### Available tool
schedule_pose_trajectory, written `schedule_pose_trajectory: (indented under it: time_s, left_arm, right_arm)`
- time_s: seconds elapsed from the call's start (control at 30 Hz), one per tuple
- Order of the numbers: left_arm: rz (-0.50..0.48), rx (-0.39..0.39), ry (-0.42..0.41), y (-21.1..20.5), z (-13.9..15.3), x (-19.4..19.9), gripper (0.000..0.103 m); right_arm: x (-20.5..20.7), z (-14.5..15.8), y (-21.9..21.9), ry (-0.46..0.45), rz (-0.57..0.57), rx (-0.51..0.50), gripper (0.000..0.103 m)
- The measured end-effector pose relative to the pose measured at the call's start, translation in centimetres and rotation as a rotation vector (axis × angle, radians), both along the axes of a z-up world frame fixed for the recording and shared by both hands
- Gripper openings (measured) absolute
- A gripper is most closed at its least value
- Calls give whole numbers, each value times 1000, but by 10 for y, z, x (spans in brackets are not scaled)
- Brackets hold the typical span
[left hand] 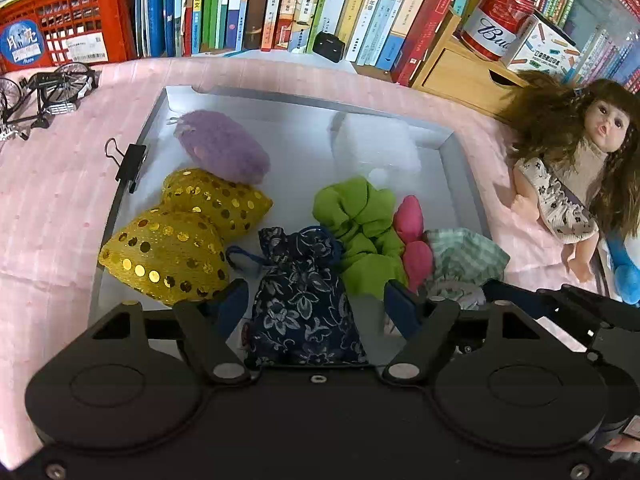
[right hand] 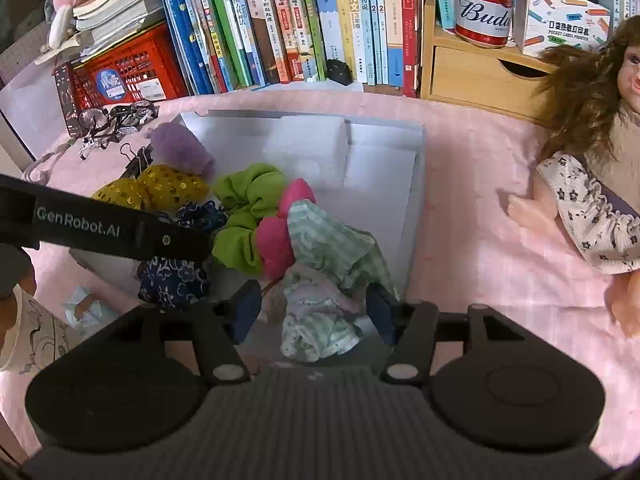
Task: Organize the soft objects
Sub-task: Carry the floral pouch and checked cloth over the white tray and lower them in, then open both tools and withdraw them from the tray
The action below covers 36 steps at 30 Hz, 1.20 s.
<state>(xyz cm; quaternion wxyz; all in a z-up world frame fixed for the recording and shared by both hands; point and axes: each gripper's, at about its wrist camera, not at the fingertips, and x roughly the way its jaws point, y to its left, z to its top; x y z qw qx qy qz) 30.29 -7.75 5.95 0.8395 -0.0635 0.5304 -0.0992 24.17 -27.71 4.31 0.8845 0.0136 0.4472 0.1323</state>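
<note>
A grey tray [left hand: 464, 168] on the pink cloth holds soft items: a purple fuzzy pouch [left hand: 224, 146], two gold sequin pouches [left hand: 164, 256], a green scrunchie [left hand: 356, 224], a pink piece [left hand: 412, 236] and white foam [left hand: 376, 144]. My left gripper [left hand: 318, 296] is open around a navy floral pouch [left hand: 304, 300], its pads clear of the fabric on both sides. My right gripper [right hand: 314, 302] is open over a green checked cloth [right hand: 332, 248] at the tray's near right corner [right hand: 416, 184], without pressing it. The left gripper's black body [right hand: 100, 224] crosses the right wrist view.
A doll [left hand: 568, 168] lies right of the tray, with a blue plush [left hand: 624, 272] near it. Books, a red crate [left hand: 76, 20], a beer can [left hand: 496, 20] and a wooden drawer box [left hand: 456, 68] line the back. A toy bicycle [left hand: 44, 92] and a binder clip [left hand: 130, 162] sit left.
</note>
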Motion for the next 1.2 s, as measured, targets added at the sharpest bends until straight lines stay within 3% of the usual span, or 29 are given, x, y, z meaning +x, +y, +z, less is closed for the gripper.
schedule_pose_trajectory:
  time_s: [0.63, 1.2]
  left_arm:
    - [-55, -10, -81, 7, 38, -42, 73]
    - [-147, -33, -245, 25, 68, -118, 74]
  right_arm:
    - [-35, 41, -4, -93, -39, 3, 77]
    - [-86, 59, -7, -201, -47, 39, 77]
